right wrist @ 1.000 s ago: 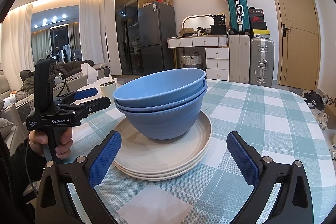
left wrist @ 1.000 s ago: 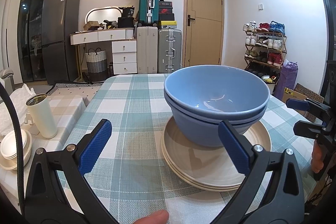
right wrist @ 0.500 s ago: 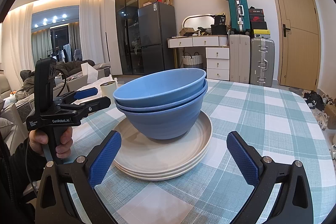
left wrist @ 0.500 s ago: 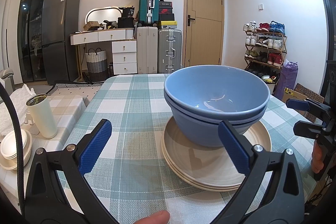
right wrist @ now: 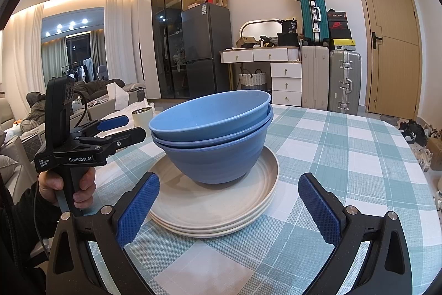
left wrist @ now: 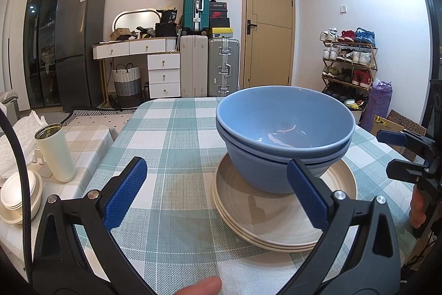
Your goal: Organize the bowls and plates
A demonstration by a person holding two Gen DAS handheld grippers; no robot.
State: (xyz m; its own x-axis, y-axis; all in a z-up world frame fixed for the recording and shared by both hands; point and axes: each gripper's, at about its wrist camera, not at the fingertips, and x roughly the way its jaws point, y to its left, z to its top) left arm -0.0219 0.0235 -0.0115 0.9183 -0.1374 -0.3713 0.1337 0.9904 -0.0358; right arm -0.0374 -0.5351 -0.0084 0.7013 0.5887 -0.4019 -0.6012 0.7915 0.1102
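Note:
Nested blue bowls (left wrist: 284, 134) sit on a stack of cream plates (left wrist: 279, 217) on the checked tablecloth (left wrist: 176, 145). My left gripper (left wrist: 218, 198) is open and empty, held just in front of the stack, its right finger before the bowls. In the right wrist view the same bowls (right wrist: 215, 137) rest on the plates (right wrist: 218, 209), and my right gripper (right wrist: 229, 209) is open and empty, close to the plates' near rim. The left gripper (right wrist: 121, 126) shows there at the left, open, beside the bowls.
A cream tumbler (left wrist: 55, 154) and small white bowls (left wrist: 19, 192) stand on a side surface left of the table. The right gripper (left wrist: 400, 151) shows at the right edge. Suitcases, drawers, a fridge and a shoe rack line the far wall.

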